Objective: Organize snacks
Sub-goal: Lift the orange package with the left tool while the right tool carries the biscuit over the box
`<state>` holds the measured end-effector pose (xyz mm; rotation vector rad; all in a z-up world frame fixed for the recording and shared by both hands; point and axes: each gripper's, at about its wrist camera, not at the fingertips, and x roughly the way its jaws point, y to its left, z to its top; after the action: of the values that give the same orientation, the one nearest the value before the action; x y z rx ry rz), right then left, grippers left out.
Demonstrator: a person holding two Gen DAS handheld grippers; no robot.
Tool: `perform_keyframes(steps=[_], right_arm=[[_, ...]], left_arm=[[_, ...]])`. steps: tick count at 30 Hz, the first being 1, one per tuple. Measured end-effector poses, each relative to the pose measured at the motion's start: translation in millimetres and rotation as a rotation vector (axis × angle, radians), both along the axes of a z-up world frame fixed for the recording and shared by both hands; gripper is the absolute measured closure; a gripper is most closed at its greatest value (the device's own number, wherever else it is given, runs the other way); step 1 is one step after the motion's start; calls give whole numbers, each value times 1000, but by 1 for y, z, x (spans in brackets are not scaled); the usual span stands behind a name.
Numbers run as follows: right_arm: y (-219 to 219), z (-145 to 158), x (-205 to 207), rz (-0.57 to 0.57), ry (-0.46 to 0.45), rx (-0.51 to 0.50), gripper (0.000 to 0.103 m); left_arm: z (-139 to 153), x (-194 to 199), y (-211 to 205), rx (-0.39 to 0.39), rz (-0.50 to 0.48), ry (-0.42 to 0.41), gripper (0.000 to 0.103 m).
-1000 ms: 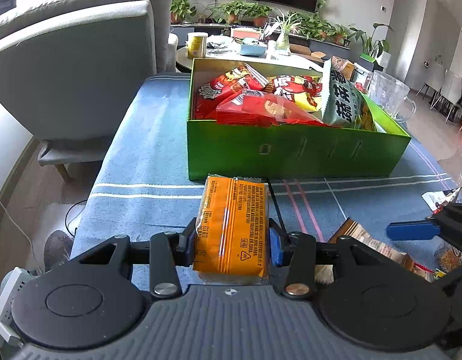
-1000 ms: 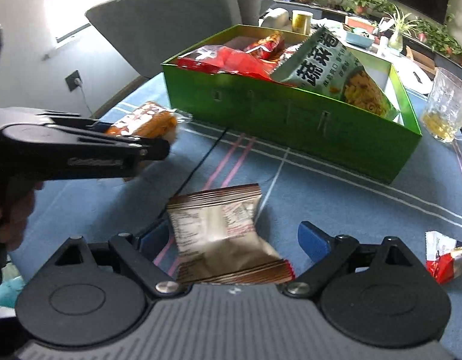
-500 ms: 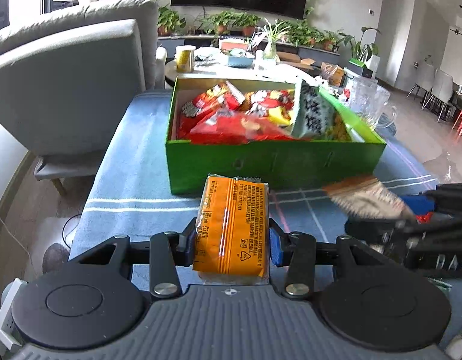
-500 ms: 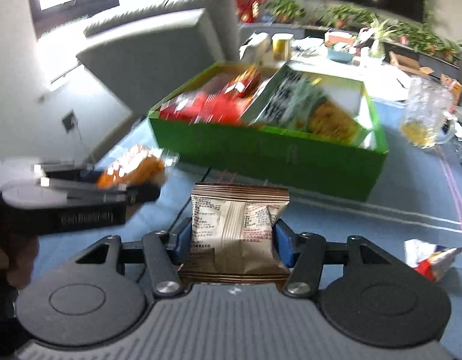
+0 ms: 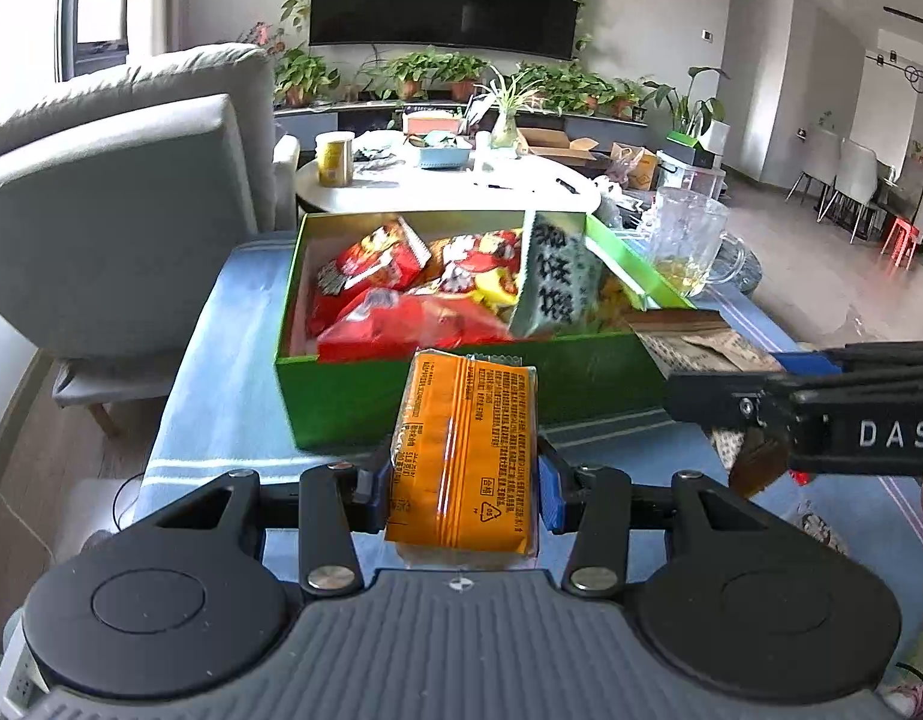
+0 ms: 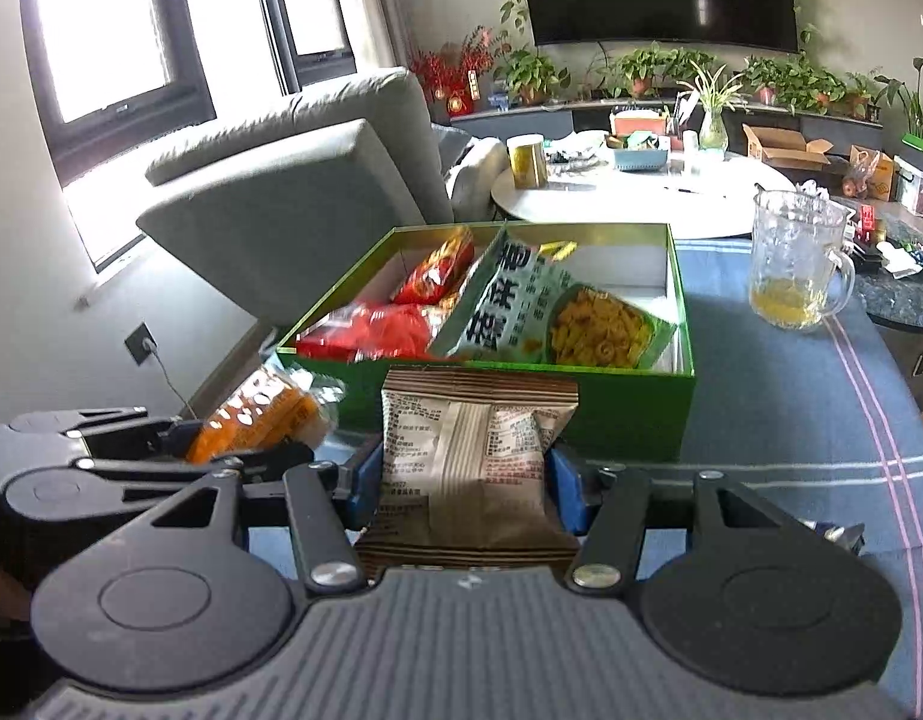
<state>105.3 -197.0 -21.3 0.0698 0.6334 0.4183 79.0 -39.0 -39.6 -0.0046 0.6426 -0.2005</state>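
Blue striped cloth covers the table beyond both sets of jaws. Ahead of them stands the green box, crowded with red bags and a leaning green-and-white bag; a glass mug sits beyond its right corner. The left gripper pinches an orange packet, long axis pointing forward toward the box. The right gripper pinches a brown packet, also lengthwise forward.

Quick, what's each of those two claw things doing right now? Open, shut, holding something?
Left gripper: shut on the orange snack packet.
Right gripper: shut on the brown-and-white snack packet.
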Motion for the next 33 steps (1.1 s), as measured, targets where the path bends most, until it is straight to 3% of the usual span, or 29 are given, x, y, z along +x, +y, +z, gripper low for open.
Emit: perform_keyframes(steps=[13, 33], right_arm=[[-22, 19, 17, -7, -64, 79, 37], [-44, 15, 42, -22, -44, 152, 37]], left_arm=[[24, 17, -21, 23, -21, -52, 61], [37, 49, -41, 81, -24, -75, 61]])
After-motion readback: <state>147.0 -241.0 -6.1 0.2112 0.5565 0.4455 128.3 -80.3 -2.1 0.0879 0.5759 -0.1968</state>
